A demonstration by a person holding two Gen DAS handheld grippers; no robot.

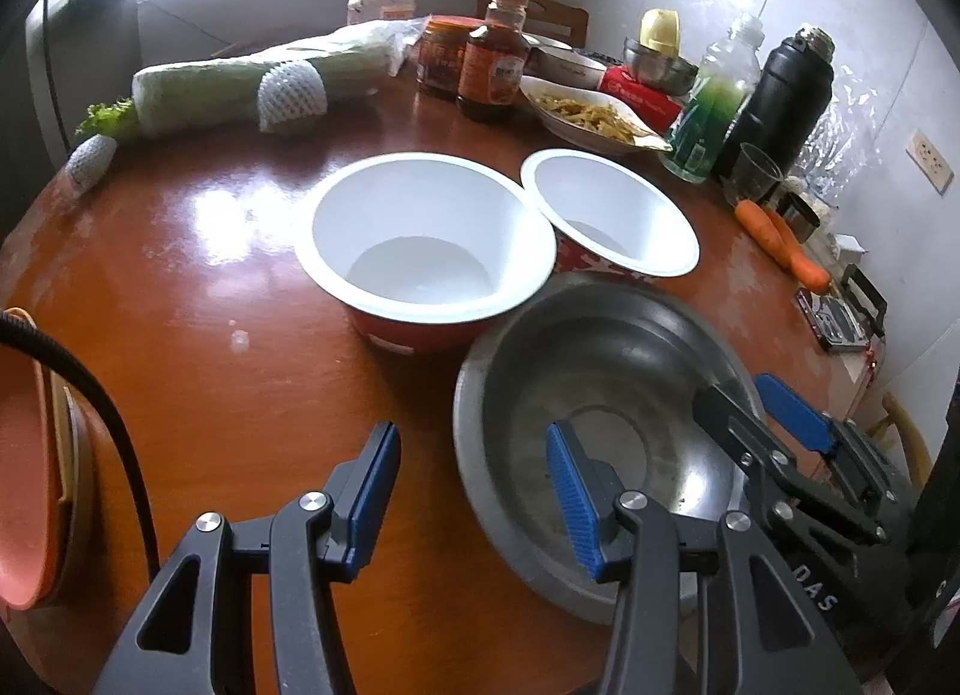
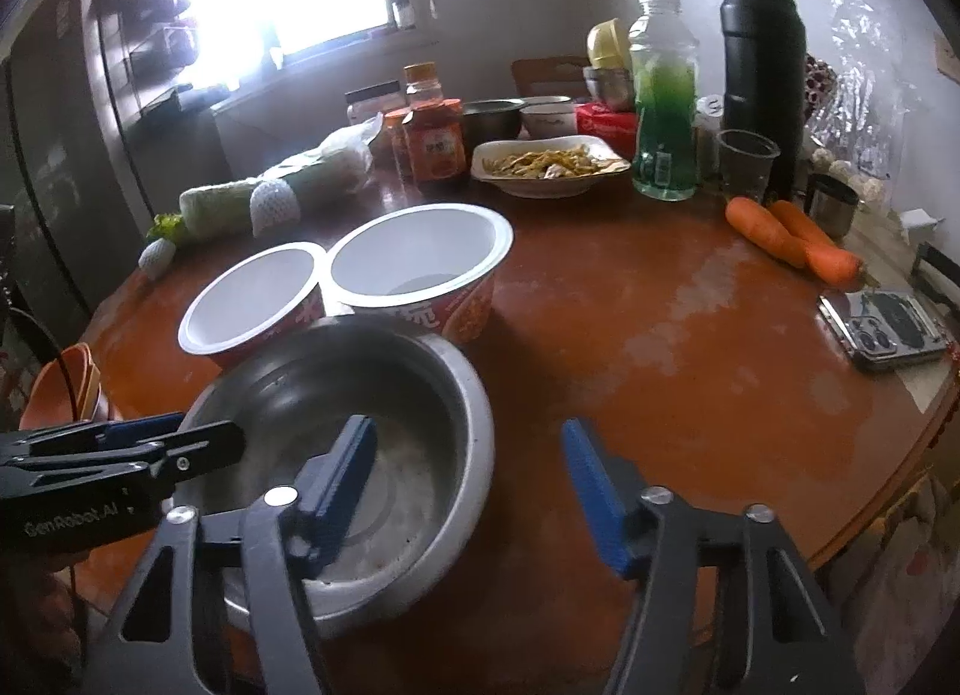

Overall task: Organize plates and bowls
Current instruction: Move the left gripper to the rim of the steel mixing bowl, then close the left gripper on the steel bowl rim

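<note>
- Both jaws stand spread: left gripper (image 1: 474, 494) straddles the near rim of the steel bowl (image 1: 600, 395); right gripper (image 2: 468, 485) straddles its right rim.
- Two paper bowls (image 1: 429, 251) sit touching just beyond the jaws.

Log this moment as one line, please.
left gripper: open, straddling near rim of steel bowl | right gripper: open, straddling its right rim | paper bowls: empty, side by side

dull scuffed metal basin (image 1: 600, 395), glossy white-lined paper bowls (image 1: 420, 251), shiny lacquered wood table (image 1: 210, 287)
</note>
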